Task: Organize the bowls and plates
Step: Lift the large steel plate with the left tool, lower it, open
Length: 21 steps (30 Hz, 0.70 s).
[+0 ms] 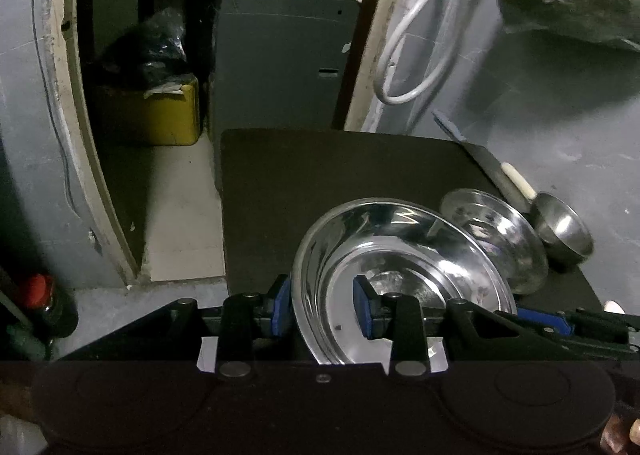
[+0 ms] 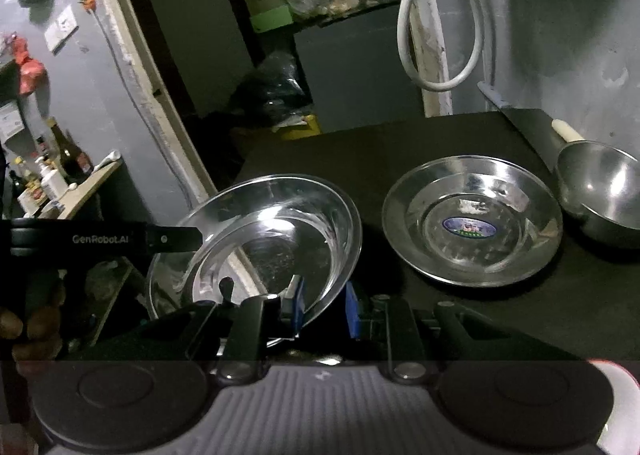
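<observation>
Dark table with steel plate and bowl.

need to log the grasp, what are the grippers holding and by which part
Both grip the same steel plate by its rim: the left gripper on one edge, the right gripper on the opposite edge, each with one pad inside and one outside.

Glossy polished steel plates and bowl sit on a matt black tabletop, against rough grey walls.
</observation>
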Motion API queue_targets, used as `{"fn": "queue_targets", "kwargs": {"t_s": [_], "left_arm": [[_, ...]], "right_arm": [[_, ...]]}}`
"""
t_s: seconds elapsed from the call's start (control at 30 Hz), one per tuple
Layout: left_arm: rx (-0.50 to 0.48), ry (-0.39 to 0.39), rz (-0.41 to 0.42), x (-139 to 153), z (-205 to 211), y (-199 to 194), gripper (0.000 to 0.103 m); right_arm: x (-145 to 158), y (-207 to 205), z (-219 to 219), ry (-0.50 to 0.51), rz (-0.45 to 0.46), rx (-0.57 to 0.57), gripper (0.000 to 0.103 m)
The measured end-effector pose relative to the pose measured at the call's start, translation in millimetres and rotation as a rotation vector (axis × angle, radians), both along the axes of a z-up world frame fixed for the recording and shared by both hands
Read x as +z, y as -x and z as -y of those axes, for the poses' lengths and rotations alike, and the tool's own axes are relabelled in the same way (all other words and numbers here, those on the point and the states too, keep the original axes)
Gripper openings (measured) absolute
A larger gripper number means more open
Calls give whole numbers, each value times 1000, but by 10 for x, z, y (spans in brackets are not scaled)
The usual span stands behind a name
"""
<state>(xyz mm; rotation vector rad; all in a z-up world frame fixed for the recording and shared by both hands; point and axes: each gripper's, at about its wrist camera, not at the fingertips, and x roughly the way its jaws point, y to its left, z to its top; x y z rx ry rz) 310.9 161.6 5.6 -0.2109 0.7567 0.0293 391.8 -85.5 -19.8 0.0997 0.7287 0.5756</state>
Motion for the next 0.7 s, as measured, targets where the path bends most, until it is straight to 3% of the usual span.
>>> {"fn": "queue_targets", "kwargs": {"t_s": [0.27, 0.7], "left_arm": [[-27, -9, -17, 7, 363, 539, 37], [-20, -28, -86, -79, 796, 989, 37]], "right_arm": [[93, 476, 325, 34, -4, 29, 24], [32, 937, 707, 55, -33, 47, 24]]}}
